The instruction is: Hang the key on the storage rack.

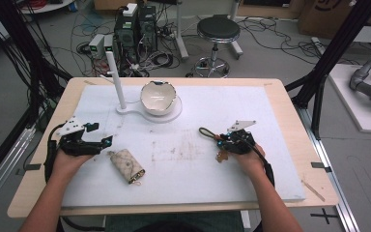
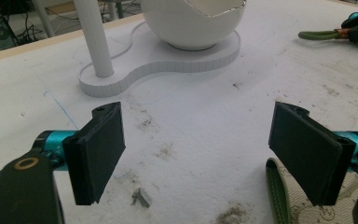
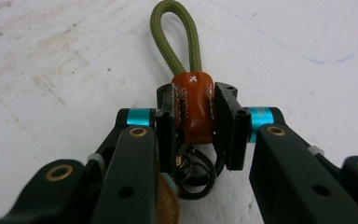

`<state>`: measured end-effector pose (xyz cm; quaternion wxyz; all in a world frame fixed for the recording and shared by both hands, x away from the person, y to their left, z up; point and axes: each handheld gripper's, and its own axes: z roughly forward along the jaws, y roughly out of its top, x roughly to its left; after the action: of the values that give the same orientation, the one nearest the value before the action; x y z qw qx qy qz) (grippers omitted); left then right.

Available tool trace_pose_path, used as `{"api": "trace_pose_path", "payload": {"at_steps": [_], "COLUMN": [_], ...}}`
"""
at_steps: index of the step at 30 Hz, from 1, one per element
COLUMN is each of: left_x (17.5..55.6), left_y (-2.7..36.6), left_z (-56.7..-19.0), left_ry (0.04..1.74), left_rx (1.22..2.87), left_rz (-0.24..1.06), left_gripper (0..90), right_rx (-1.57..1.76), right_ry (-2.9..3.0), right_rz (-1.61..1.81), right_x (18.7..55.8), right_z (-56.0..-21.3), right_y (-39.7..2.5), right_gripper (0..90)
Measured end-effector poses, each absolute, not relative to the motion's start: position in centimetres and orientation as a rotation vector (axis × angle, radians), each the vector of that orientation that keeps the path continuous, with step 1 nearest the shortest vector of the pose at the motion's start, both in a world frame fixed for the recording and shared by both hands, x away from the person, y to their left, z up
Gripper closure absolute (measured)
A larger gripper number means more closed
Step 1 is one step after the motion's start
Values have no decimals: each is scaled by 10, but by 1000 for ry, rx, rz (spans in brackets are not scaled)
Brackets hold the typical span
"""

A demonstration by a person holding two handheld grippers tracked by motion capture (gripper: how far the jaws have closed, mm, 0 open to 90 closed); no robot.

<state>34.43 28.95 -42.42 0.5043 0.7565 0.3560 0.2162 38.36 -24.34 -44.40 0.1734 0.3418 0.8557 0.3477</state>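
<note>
Right of centre in the high view, the right gripper (image 1: 221, 140) clamps the keychain (image 3: 193, 105) by its orange tab, loop free for hooking. The left gripper (image 2: 198, 154) waits wide apart.

A light wooden table (image 1: 280, 87) carries a white, scuffed foam mat (image 1: 198, 159) that covers most of its top. On the mat lie a patterned key pouch (image 1: 126, 166) at front left and, farther back, a white flat base (image 1: 166, 114) bearing an upright post (image 1: 115, 79) and a white bowl (image 1: 158, 98)
</note>
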Motion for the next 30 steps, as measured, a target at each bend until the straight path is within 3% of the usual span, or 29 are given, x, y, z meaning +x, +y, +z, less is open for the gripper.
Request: {"api": "trace_pose_path", "payload": {"at_steps": [17,30], "left_x": [343,342], "left_y": [299,296], "left_z": [-426,-424], "left_ry": [879,865], "left_rx": [1810,1826], "left_rz": [521,545], "left_gripper": [182,182], "right_rx": [896,694], "right_ry": [2301,2262], "right_rz": [1183,1253], "right_x": [366,387], "right_z": [-401,-346], "right_y": [-240,-173], "right_gripper": [728,729]}}
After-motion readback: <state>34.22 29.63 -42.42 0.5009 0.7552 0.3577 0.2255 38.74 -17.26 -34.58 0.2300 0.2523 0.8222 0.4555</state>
